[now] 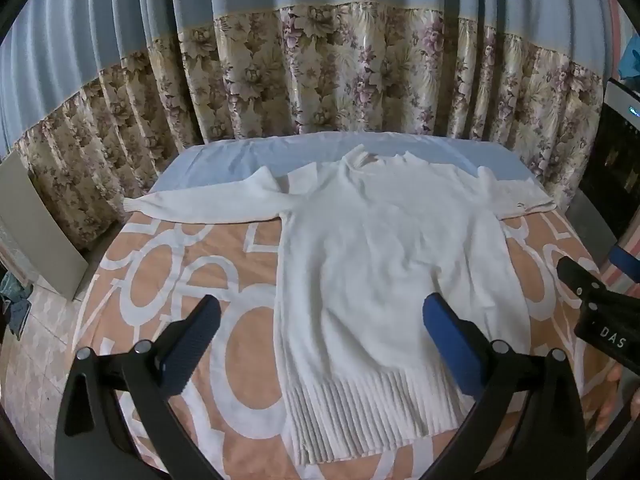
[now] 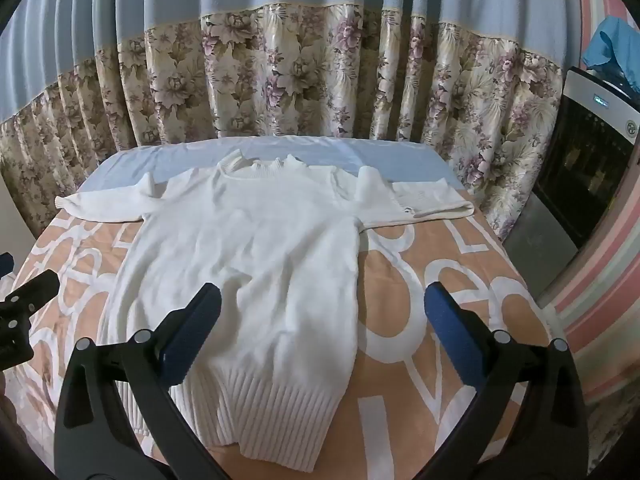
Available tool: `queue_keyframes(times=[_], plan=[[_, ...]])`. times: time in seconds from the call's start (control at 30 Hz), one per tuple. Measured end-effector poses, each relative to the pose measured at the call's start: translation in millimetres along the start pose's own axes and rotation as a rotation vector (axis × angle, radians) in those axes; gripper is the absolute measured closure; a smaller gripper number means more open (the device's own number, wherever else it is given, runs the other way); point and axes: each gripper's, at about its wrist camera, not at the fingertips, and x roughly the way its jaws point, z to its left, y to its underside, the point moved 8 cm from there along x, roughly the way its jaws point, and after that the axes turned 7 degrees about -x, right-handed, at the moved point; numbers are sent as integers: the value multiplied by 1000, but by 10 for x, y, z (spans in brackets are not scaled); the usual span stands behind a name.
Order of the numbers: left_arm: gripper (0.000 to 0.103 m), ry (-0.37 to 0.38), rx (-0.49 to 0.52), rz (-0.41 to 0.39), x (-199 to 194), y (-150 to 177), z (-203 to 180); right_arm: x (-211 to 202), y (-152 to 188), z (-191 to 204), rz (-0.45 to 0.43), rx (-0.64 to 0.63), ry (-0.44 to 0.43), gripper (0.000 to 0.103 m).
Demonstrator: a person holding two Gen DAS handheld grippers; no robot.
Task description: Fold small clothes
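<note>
A white knit sweater (image 1: 384, 264) lies flat and face up on the table, collar at the far end, ribbed hem nearest me, both sleeves spread sideways. My left gripper (image 1: 320, 312) hovers open above the sweater's lower left part, nothing between its blue pads. In the right wrist view the same sweater (image 2: 256, 264) fills the middle. My right gripper (image 2: 322, 300) is open above its lower right edge, holding nothing. The right gripper's black body shows at the left wrist view's right edge, the left gripper's at the right wrist view's left edge.
An orange cloth with white letters (image 1: 192, 280) covers the table, with a light blue sheet (image 1: 248, 156) at the far end. A floral and blue curtain (image 1: 320, 72) hangs right behind. A dark appliance (image 2: 588, 168) stands at the right. A grey board (image 1: 36, 224) leans at the left.
</note>
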Motion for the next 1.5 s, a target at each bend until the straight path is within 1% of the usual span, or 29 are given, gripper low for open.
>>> queue_keyframes(times=[0.17, 0.27, 0.47, 0.77, 1.5], plan=[[2, -2, 8, 0, -7, 4, 20, 12, -2, -5, 0, 1, 2, 3], [2, -2, 8, 3, -18, -54, -18, 11, -8, 4, -4, -8, 7, 3], [2, 3, 15, -3, -31, -10, -30, 15, -14, 8, -4, -5, 5, 3], [2, 0, 22, 2, -25, -66, -117, 31, -6, 6, -2, -3, 5, 3], [2, 10, 11, 5, 16, -12, -67, 83, 13, 5, 1, -7, 6, 3]])
